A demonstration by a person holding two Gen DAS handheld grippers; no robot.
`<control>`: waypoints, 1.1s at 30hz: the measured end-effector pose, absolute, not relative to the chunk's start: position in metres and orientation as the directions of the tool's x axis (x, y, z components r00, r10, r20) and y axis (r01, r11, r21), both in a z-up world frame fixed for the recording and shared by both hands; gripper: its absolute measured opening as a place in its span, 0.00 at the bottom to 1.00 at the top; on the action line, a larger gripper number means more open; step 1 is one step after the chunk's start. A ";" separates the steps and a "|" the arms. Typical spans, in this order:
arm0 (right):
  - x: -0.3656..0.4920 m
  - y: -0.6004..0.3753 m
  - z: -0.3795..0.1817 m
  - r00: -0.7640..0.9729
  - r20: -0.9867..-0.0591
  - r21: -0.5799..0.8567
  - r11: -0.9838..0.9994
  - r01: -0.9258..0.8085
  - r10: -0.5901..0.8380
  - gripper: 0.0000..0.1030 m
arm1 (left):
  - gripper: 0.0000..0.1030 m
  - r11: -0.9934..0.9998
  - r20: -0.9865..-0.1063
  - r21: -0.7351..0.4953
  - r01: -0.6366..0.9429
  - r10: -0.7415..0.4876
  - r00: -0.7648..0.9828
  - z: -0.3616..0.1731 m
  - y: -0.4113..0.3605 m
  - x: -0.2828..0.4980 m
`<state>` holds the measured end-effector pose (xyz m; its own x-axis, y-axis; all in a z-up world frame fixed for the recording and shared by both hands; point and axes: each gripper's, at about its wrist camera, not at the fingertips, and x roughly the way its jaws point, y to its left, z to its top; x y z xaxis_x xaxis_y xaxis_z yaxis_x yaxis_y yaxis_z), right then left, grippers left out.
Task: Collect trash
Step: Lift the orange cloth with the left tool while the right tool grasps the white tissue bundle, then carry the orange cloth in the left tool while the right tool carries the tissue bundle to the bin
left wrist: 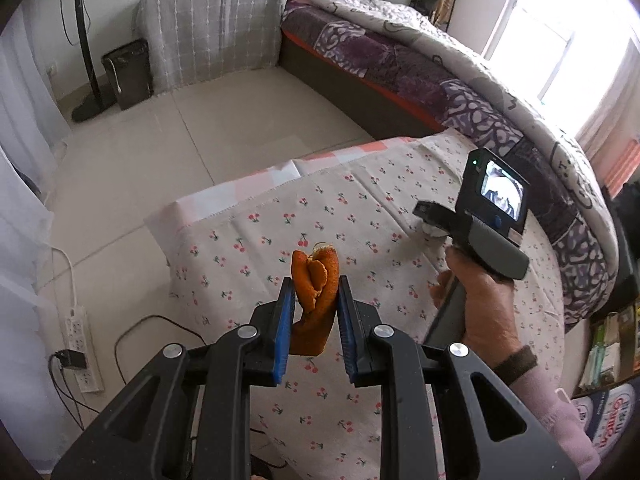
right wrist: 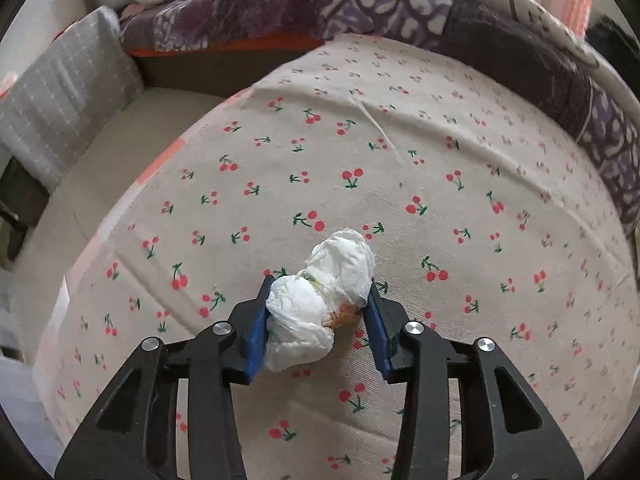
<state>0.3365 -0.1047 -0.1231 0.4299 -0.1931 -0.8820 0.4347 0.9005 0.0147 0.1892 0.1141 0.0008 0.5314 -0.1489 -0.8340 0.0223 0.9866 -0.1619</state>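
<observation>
My left gripper is shut on a curled piece of orange peel, held above the cherry-print tablecloth. In the right wrist view, a crumpled white tissue with an orange-brown stain lies on the tablecloth. My right gripper has its blue pads pressed against both sides of the tissue. In the left wrist view, a hand holds the right gripper down at the cloth to the right, with a bit of the tissue showing at its tip.
A black trash bin stands on the tiled floor at the far left, beside a fan stand and a grey-covered piece of furniture. A bed with a purple quilt runs behind the table. A power strip with cables lies on the floor.
</observation>
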 end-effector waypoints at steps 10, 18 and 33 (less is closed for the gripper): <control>0.309 -0.121 -0.067 0.502 -0.825 -0.036 0.911 0.411 -0.259 0.37 | 0.21 0.980 -0.817 -0.198 0.015 -0.174 0.550 0.008 0.109 0.192; 0.265 -0.154 -0.014 0.551 -0.764 -0.076 0.894 0.441 -0.336 0.37 | 0.21 0.977 -0.788 -0.207 0.052 -0.198 0.582 0.019 0.084 0.185; 0.149 -0.221 0.020 0.555 -0.715 -0.104 0.851 0.515 -0.424 0.37 | 0.21 0.967 -0.759 -0.174 0.184 -0.251 0.601 0.028 0.020 0.153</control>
<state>0.1491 -0.2207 0.0201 0.5554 -0.4243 -0.7152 0.5153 0.8506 -0.1044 0.1528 0.0202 0.0278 0.6009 -0.2506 -0.7590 0.1839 0.9674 -0.1739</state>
